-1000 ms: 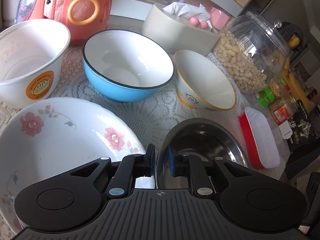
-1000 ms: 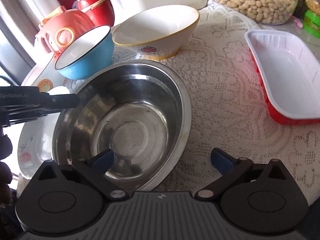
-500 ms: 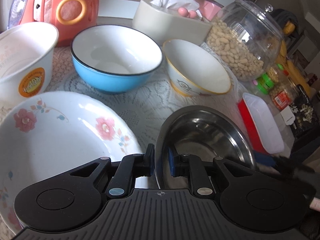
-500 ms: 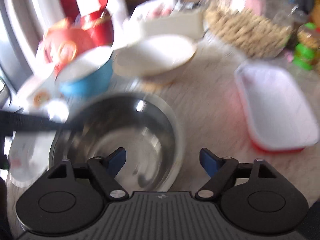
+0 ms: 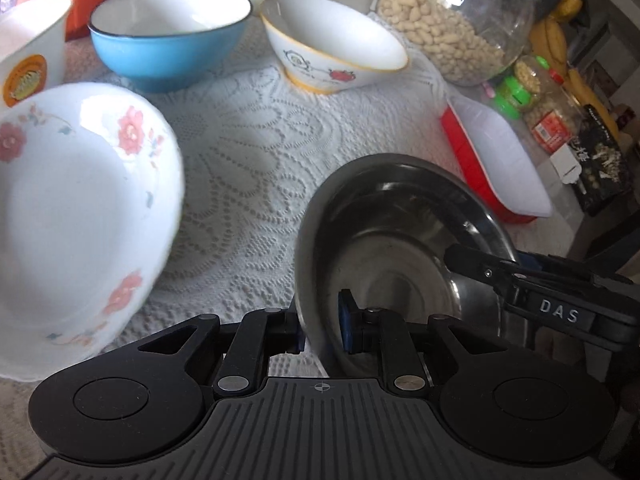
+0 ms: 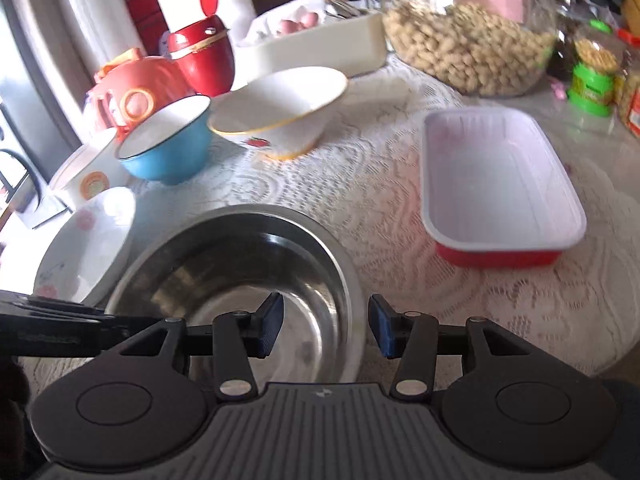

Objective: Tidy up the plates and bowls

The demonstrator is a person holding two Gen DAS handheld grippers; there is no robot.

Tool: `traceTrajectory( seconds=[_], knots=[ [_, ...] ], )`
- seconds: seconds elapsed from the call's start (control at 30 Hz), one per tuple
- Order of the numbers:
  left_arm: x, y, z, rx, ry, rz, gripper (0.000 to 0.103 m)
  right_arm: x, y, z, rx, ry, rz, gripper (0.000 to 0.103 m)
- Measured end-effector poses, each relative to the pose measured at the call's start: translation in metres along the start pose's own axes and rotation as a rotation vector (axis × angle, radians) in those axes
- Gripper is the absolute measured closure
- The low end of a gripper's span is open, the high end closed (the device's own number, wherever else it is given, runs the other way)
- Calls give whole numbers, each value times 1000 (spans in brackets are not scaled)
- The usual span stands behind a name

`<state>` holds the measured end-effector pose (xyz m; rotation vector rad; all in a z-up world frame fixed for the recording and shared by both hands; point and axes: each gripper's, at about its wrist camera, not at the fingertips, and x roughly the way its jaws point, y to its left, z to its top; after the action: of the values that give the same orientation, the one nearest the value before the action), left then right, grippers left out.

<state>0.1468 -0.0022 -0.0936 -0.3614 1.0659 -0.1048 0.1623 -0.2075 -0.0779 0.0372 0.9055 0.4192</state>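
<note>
Steel bowl pinched on one side, straddled on the other!

The left gripper (image 5: 322, 330) clamps the near rim of the steel bowl (image 5: 400, 240), pads on either side of its wall, while the right gripper (image 6: 326, 326) sits with jaws parted across the bowl's opposite rim, not yet closed. Beside it, towards the table's left edge, the floral plate (image 5: 72, 208). Right, the red tray (image 6: 496, 184). Farther back on the lace cloth (image 5: 248, 168), the blue bowl (image 5: 168, 36) and the yellow-rimmed bowl (image 5: 336, 44).
</note>
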Motion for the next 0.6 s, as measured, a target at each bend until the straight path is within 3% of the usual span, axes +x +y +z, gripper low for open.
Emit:
traceTrajectory(
  seconds=[0.27,0.37,0.5,0.6],
  knots=[
    [-10,1,-3,-23,-56,18,86,4,8,-4,-6,20,32,59],
    [-45,7,3,-8,-158,26,85,-9,27,6,-65,-30,37,59],
    [-101,33,13,-32,-265,111,82,-18,68,34,-151,-107,111,59],
    [-118,65,19,-101,-246,182,79,-5,109,51,-236,-137,191,58]
  ],
)
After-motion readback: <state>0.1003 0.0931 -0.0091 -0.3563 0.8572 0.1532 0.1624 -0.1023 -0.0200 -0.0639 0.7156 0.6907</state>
